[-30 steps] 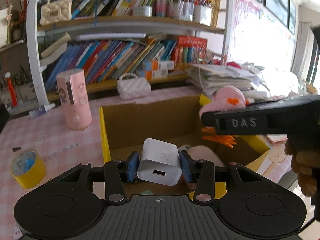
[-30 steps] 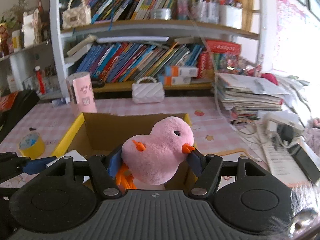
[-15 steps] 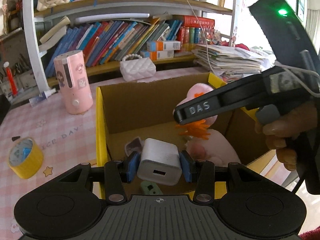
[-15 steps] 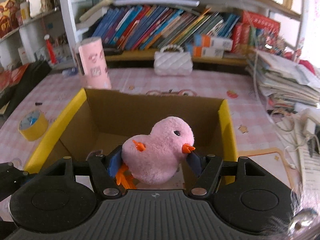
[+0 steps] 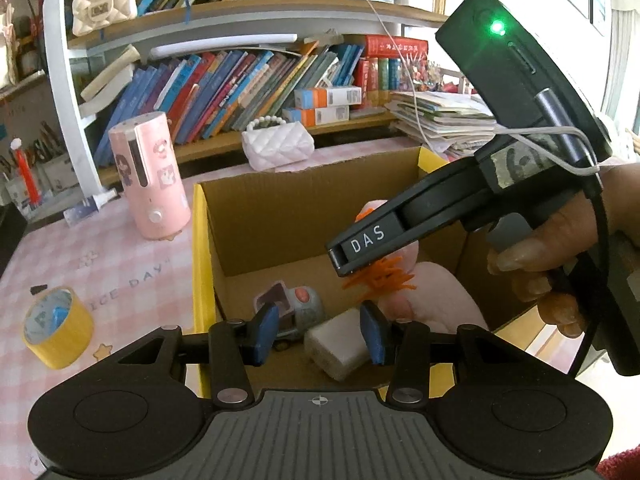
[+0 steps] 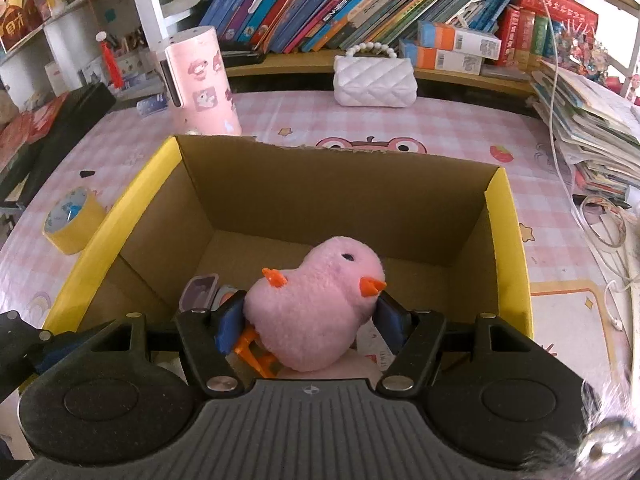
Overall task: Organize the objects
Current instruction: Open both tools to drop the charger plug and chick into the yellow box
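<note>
Pink tabletop's cardboard box (image 6: 508,216) holds the dropped charger (image 5: 340,344); left tongs (image 5: 320,334) empty, right tongs (image 6: 310,324) gripping the plush chick (image 6: 316,304), unreleased.

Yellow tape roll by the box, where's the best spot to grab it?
The yellow tape roll lies nearly flat on the pink checked tablecloth with its hole facing up. It is probably best to come from above and pinch the ring wall, one finger in the hole and one outside. Take the side away from the cardboard box, which stands close beside it.
</note>
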Available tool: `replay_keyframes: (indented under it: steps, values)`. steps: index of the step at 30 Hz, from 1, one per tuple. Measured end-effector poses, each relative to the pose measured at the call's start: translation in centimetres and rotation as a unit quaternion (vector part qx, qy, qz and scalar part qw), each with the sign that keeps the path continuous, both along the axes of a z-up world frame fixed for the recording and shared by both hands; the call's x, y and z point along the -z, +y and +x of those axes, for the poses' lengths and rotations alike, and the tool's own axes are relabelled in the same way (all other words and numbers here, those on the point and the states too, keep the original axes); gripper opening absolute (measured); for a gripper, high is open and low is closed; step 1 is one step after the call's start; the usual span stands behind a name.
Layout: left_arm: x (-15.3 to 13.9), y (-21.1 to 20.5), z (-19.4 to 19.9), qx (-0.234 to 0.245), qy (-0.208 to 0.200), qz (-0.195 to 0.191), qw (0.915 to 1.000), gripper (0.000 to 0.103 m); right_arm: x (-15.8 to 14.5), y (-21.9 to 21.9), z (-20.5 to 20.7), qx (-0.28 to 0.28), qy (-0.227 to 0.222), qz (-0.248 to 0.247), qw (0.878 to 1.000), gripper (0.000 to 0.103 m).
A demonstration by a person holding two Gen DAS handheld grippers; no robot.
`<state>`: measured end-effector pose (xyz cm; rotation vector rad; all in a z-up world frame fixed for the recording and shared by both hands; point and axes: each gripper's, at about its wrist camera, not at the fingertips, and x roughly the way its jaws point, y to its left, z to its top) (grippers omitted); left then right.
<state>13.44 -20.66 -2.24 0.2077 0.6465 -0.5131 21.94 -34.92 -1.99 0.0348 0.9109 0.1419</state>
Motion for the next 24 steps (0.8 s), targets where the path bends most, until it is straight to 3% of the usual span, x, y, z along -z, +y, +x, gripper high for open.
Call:
replay_keyframes:
  steps: [3,10,16,24]
  values:
    - [-0.1,0.1,-0.1,0.001,-0.003,-0.001,1.0,0.046,0.0,0.1,0.0,-0.006,0.001,-0.003,1.0,0.065]
    - [-0.4,0.6,-0.6,0.003,-0.014,-0.008,0.9999,0.063,0.0,0.3,-0.1,-0.007,-0.004,-0.006,1.0,0.065]
    - [-1.0,1.4,-1.1,-0.002,-0.027,-0.018,0.9995,0.078,-0.3,0.2,-1.0,0.006,-0.024,-0.008,1.0,0.075]
    - [-2.0,2.7,-2.3,-0.002,-0.045,-0.033,0.9984,0.081,-2.0,0.5,-3.8,0.032,-0.073,-0.013,0.997,0.075]
